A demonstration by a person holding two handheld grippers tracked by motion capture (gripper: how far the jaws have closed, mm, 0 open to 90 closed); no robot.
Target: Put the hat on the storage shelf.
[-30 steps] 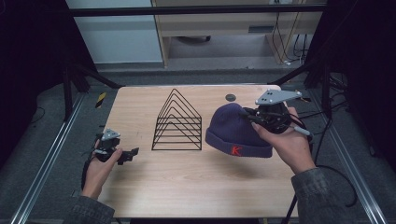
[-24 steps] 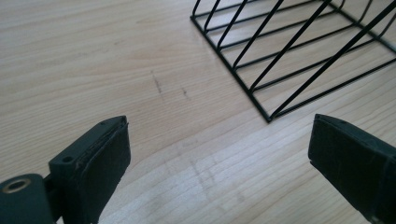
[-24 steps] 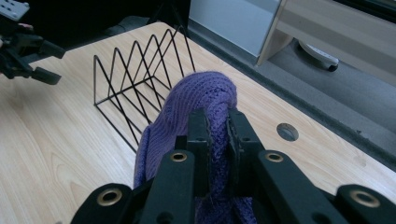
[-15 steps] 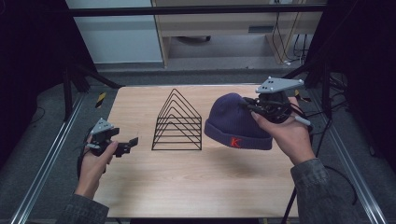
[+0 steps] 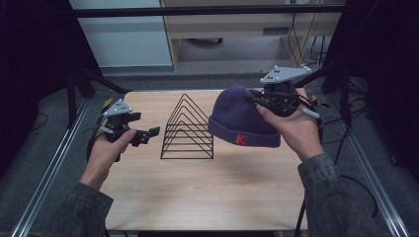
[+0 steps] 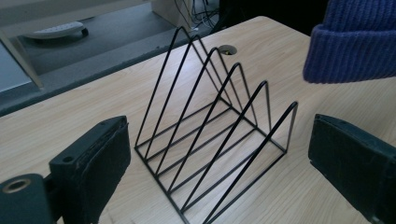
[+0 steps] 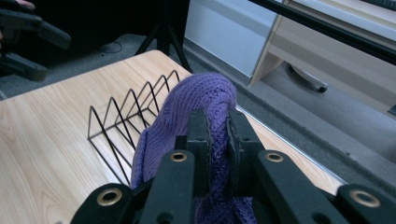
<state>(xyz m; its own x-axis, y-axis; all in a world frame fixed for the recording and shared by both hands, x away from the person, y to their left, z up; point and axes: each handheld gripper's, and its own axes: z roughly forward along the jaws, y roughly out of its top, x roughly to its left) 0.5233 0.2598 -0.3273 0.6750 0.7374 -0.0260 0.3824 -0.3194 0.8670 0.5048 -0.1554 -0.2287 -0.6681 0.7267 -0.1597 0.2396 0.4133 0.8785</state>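
hat: purple knit beanie (image 5: pixel 242 118) pinched in right tongs (image 5: pixel 258 101), aloft
rack: black wire triangle file rack (image 5: pixel 188 129) just left of hat, long axis front-back on worktop (image 5: pixel 207 192)
left tongs (image 5: pixel 148 134): agape, empty, nearer rack

A pale wooden table (image 5: pixel 197 197) fills the lower middle of the high view, framed left and right by metal rails (image 5: pixel 44 182). Grey floor (image 5: pixel 237 52) lies beyond its far edge. At upper left stands a light blue-white cabinet front (image 5: pixel 128 42); at upper centre, a beige desk or shelf unit (image 5: pixel 232 24) with cables (image 5: pixel 299 24) hanging at its right. Dark curtains (image 5: pixel 29 54) close off both upper corners. Light is dim and even.
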